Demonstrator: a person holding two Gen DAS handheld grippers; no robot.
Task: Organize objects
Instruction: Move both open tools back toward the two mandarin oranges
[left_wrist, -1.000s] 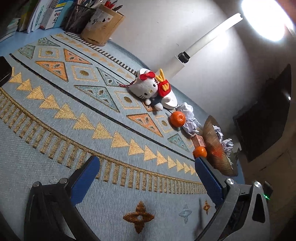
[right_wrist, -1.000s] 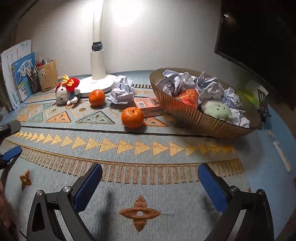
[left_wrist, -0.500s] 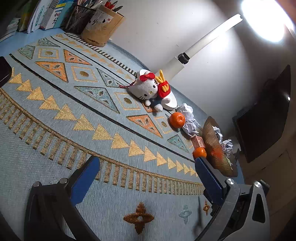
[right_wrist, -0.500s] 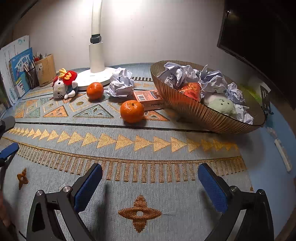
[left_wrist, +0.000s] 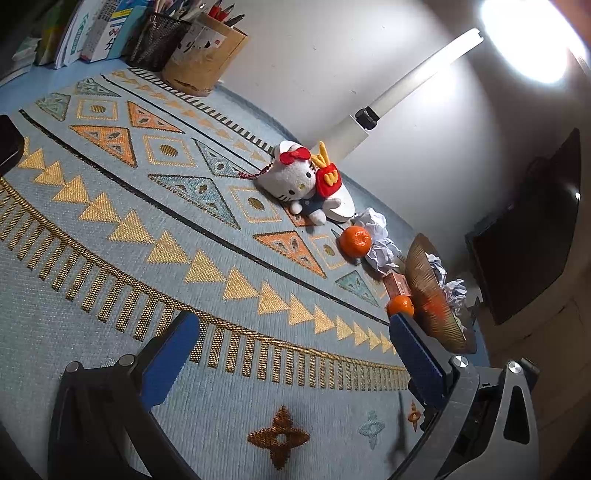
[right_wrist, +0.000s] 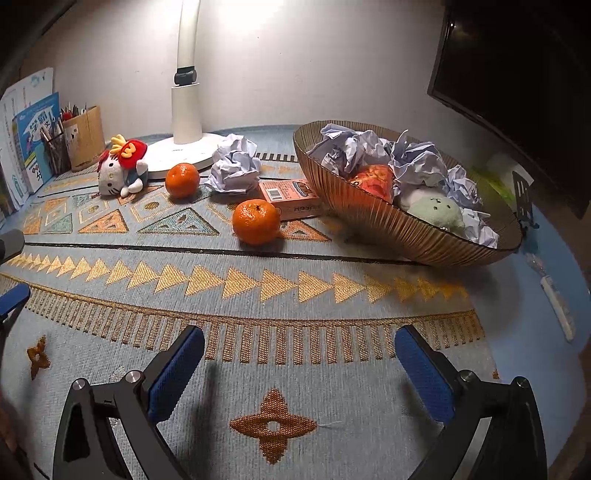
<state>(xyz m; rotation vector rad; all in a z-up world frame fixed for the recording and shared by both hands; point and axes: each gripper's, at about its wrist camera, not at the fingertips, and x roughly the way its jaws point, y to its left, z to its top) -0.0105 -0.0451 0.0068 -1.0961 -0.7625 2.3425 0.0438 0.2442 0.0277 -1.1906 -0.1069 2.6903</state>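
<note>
A ribbed brown bowl (right_wrist: 388, 221) at the right holds crumpled papers, a red packet and a pale green plush. On the patterned mat lie two oranges (right_wrist: 255, 221) (right_wrist: 182, 180), a crumpled paper ball (right_wrist: 233, 170), a small orange box (right_wrist: 291, 194) and a white cat plush (right_wrist: 120, 171). My right gripper (right_wrist: 299, 349) hovers open over the mat, well short of the near orange. My left gripper (left_wrist: 295, 339) is open too, further left; from it the plush (left_wrist: 295, 181), oranges (left_wrist: 355, 240) and bowl (left_wrist: 432, 295) lie ahead to the right.
A white desk lamp (right_wrist: 186, 110) stands behind the plush. A cardboard pen holder (right_wrist: 86, 136), a mesh pen cup (left_wrist: 157, 37) and books (right_wrist: 31, 144) sit at the far left. A dark monitor (right_wrist: 517, 74) fills the right. A white stick-like item (right_wrist: 557, 306) lies right of the bowl.
The right gripper has moved forward and down, so the oranges and bowl appear closer. The left gripper has drifted slightly. Both stay open and nothing on the mat has moved.
</note>
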